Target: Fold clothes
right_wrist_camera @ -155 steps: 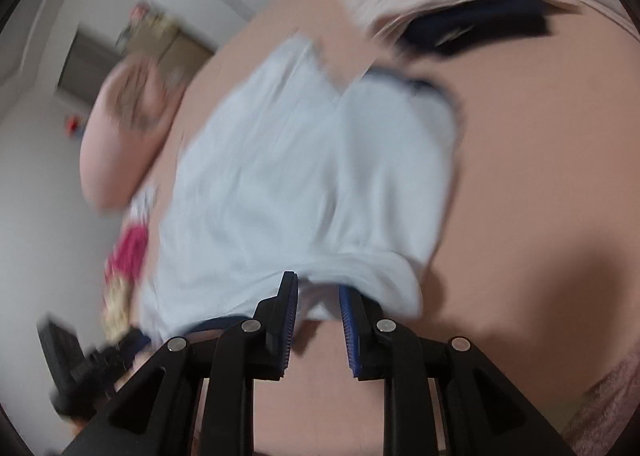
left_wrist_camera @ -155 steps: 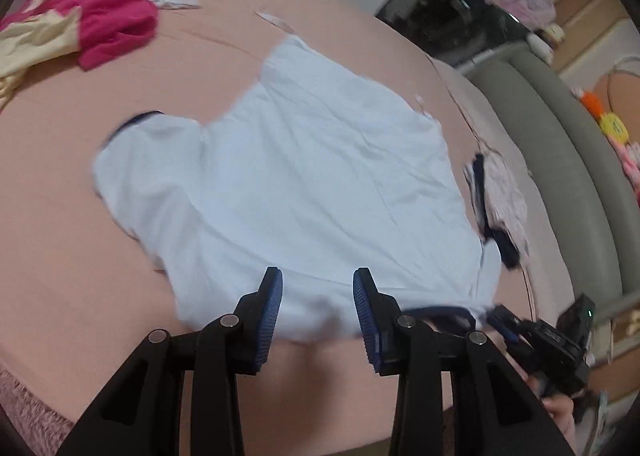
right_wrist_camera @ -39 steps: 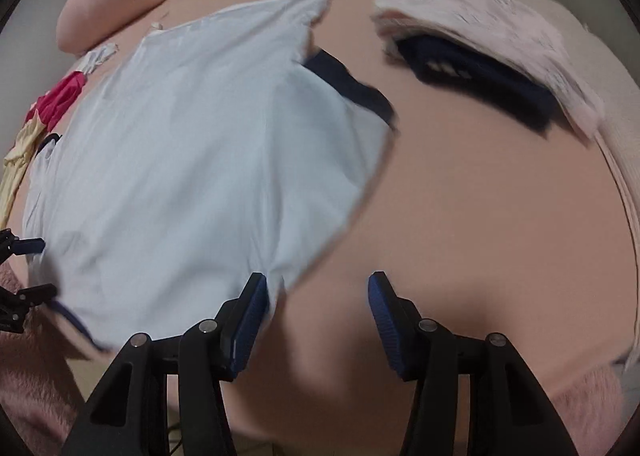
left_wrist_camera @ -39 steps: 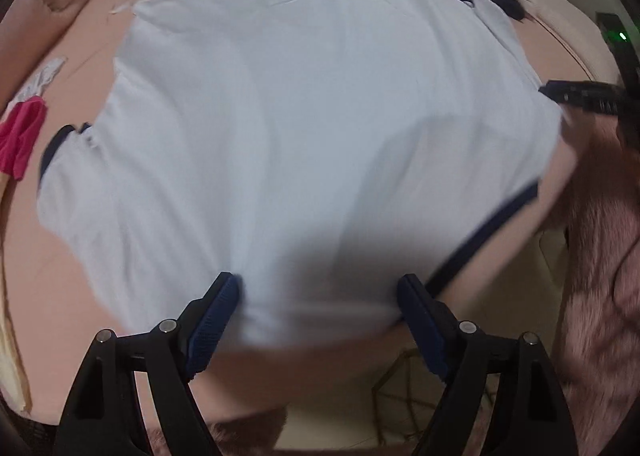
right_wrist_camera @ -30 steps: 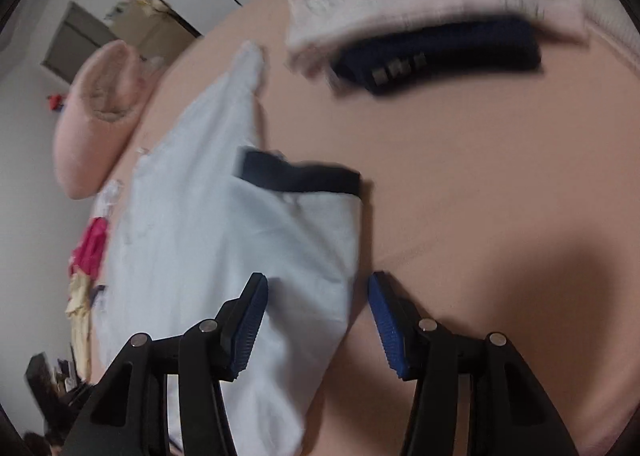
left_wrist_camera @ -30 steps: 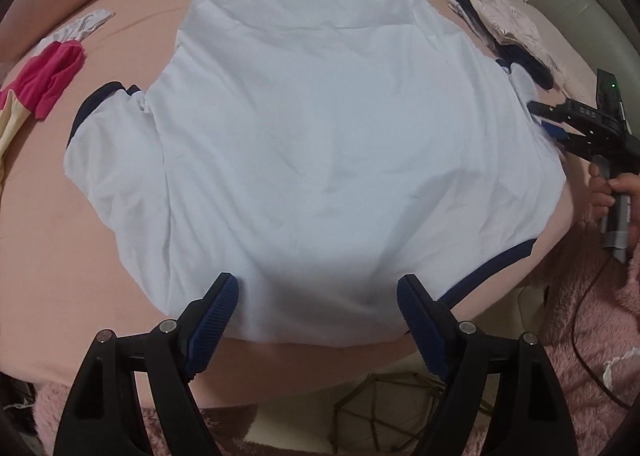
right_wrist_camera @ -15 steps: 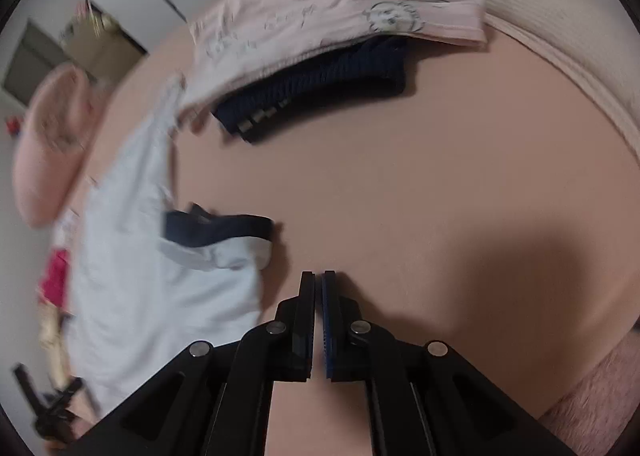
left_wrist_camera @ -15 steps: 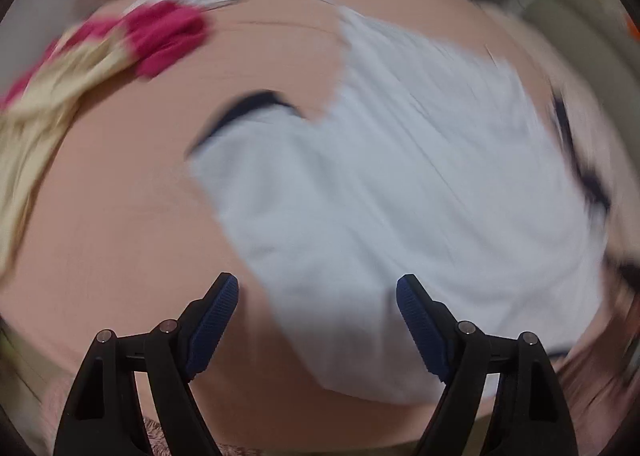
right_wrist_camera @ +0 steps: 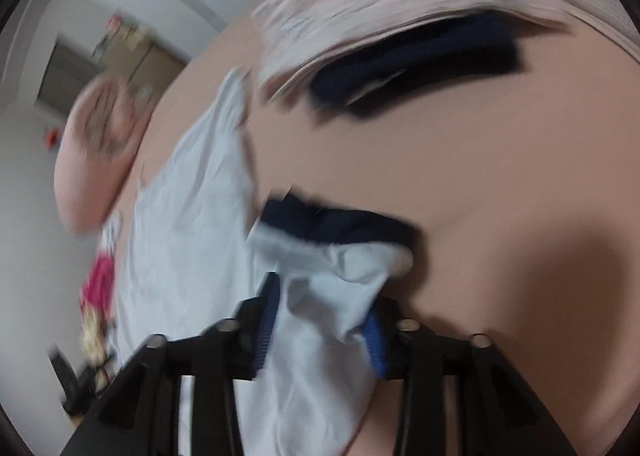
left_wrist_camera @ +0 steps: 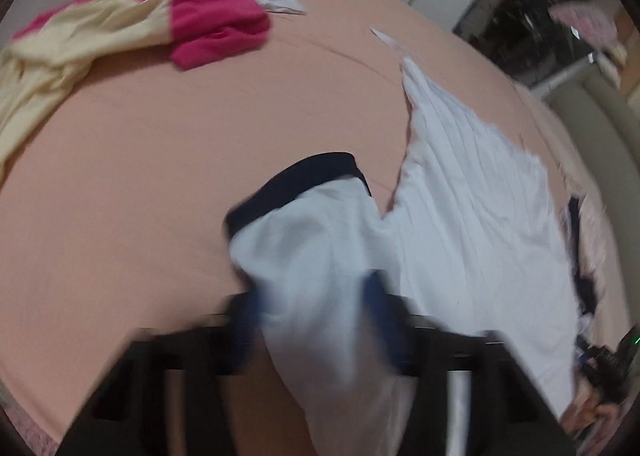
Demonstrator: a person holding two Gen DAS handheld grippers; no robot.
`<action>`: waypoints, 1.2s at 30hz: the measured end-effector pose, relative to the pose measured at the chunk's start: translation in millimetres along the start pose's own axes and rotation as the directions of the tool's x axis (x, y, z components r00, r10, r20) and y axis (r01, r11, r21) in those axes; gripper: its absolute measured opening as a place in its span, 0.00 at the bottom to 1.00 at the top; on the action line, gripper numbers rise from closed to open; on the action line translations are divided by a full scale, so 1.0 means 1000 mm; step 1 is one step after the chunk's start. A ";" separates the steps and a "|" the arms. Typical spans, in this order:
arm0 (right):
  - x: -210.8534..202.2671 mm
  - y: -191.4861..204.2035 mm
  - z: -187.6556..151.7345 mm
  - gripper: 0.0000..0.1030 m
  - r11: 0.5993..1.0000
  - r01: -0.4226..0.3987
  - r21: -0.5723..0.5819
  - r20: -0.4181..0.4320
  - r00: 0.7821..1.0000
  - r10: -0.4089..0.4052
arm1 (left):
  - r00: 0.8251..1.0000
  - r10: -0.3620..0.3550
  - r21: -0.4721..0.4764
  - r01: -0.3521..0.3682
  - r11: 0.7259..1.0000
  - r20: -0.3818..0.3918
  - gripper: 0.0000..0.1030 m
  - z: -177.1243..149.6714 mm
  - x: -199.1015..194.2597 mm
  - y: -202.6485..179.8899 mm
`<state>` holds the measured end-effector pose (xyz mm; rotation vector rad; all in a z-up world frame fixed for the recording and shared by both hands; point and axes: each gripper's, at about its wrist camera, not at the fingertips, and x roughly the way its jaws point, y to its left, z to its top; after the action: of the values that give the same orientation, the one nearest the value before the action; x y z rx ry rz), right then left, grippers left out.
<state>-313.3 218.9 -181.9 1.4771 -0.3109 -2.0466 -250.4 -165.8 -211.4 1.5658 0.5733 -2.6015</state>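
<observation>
A pale blue T-shirt (left_wrist_camera: 460, 208) with navy sleeve cuffs lies spread on the peach bed (left_wrist_camera: 160, 184). My left gripper (left_wrist_camera: 314, 320) is open, its blue pads on either side of the left sleeve cloth, just behind the navy cuff (left_wrist_camera: 292, 180). The frame is blurred. In the right wrist view the shirt (right_wrist_camera: 188, 216) stretches away to the left. My right gripper (right_wrist_camera: 322, 324) is open around the bunched right sleeve, close behind its navy cuff (right_wrist_camera: 344, 224). Cloth lies between the jaws of both grippers.
A pink and cream garment (left_wrist_camera: 120, 24) lies at the bed's far left. A stack of folded clothes, light pink over navy (right_wrist_camera: 408, 36), sits at the far right. A pink pillow (right_wrist_camera: 96, 152) is at the head. The right gripper shows at the left view's lower right (left_wrist_camera: 604, 368).
Both grippers have dropped onto the sleeves. The right gripper, shut half a second ago, is open around the right sleeve. The left gripper's gap has narrowed around the left sleeve.
</observation>
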 end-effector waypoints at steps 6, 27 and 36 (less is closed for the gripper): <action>-0.012 0.021 -0.002 0.04 0.980 0.172 -0.102 0.010 0.985 -0.172 | 0.998 -0.041 -0.066 0.044 0.997 0.051 0.04 -0.005 -0.042 0.013; 0.000 0.004 0.006 0.20 0.988 0.136 0.076 -0.025 0.991 -0.135 | 0.994 -0.108 -0.289 0.108 0.951 0.018 0.64 0.001 -0.036 0.079; 0.006 -0.011 0.008 0.07 0.992 0.004 0.128 -0.006 1.000 -0.004 | 0.981 -0.178 -0.090 0.171 0.981 -0.073 0.10 0.001 -0.021 0.047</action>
<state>-325.7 223.1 -188.8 1.5598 -0.4447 -2.0587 -230.1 -213.0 -206.6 1.6713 0.8508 -2.6058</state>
